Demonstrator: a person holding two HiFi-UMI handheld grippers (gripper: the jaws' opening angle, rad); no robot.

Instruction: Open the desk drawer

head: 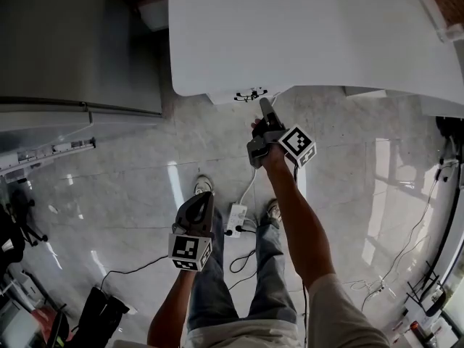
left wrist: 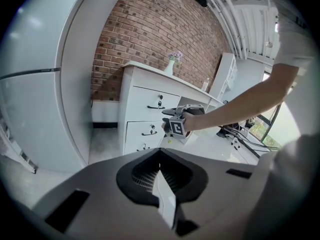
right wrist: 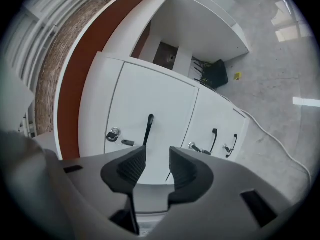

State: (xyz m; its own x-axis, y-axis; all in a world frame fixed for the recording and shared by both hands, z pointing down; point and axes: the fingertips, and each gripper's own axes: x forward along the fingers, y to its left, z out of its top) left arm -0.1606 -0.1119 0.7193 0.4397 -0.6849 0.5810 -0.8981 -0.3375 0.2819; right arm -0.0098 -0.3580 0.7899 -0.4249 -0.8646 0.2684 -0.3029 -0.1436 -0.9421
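Your right tongs (right wrist: 156,156) are wide open and empty, just in front of the black handle (right wrist: 148,129) on the shut drawer (right wrist: 150,94). The handle's long side lines up with their gap. Your left tongs (left wrist: 161,171) are closed, well back from the handle.

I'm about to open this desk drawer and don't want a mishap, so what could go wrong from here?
The right gripper is open, short of the thin black handle; closing early could miss it. The key beside it might snag. The power strip by your feet could trip you stepping back.
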